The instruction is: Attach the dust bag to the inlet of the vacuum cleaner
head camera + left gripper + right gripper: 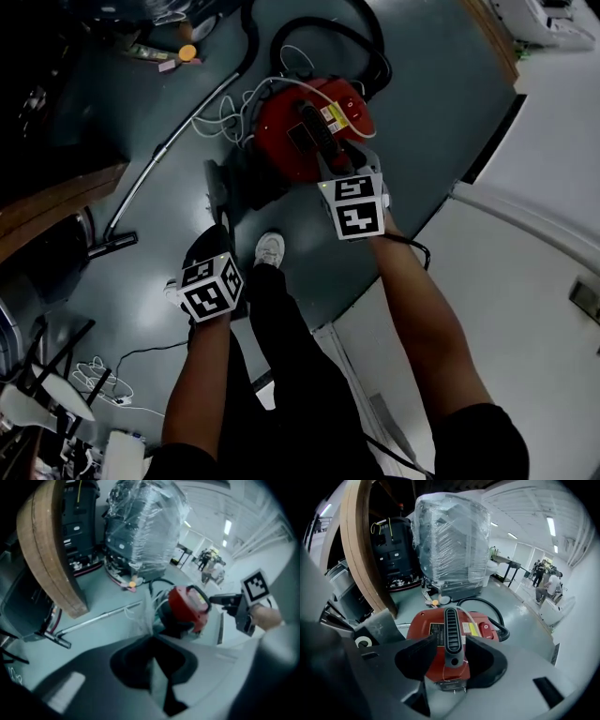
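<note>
Shows the red vacuum cleaner [305,131] standing on the grey floor [431,103], with a black hose [370,47] behind and a white cable [225,117] beside. Places the right gripper [451,641] over the cleaner's top, jaws apart astride the black carry handle [451,625], pads clear of it. Places the left gripper [151,638] nearer the person, beside a white shoe [270,249], jaws closed together.

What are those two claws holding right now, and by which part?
Nothing yet. The right gripper, jaws open, straddles the black handle of the red vacuum cleaner without pressing it; the left gripper is shut, seemingly empty.
</note>
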### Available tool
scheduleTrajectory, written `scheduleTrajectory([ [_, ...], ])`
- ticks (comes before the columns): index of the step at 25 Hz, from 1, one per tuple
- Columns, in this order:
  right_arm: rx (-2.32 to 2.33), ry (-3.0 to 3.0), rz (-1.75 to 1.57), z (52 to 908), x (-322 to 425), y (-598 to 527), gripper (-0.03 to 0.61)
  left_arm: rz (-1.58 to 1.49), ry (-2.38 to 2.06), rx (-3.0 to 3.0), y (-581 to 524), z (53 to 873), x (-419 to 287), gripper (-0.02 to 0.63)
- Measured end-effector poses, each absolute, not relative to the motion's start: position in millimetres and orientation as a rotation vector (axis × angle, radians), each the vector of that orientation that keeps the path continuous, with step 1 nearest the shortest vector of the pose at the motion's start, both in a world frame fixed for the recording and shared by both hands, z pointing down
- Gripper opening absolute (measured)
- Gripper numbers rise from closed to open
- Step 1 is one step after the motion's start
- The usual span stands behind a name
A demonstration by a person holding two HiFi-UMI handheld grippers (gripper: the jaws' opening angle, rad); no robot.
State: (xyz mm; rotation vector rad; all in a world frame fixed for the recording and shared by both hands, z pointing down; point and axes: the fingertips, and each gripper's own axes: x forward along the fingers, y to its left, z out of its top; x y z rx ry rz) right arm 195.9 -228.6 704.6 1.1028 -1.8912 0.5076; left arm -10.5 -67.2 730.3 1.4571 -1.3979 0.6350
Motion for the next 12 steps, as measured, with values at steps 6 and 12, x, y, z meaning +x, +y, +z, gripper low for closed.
scheduleTrajectory([
  [6, 1.010, -1.869, 0.545, 737.0, 198.8, -230.7, 0.173, 0.568, -1.406, 1.376, -58.8, 756.8, 1.6, 0.018],
  [12, 1.037, -1.851, 0.480, 739.5, 201.5, -232.0, 0.152, 0.525, -1.418, 1.325, -62.5, 769.3, 10.7, 0.018],
])
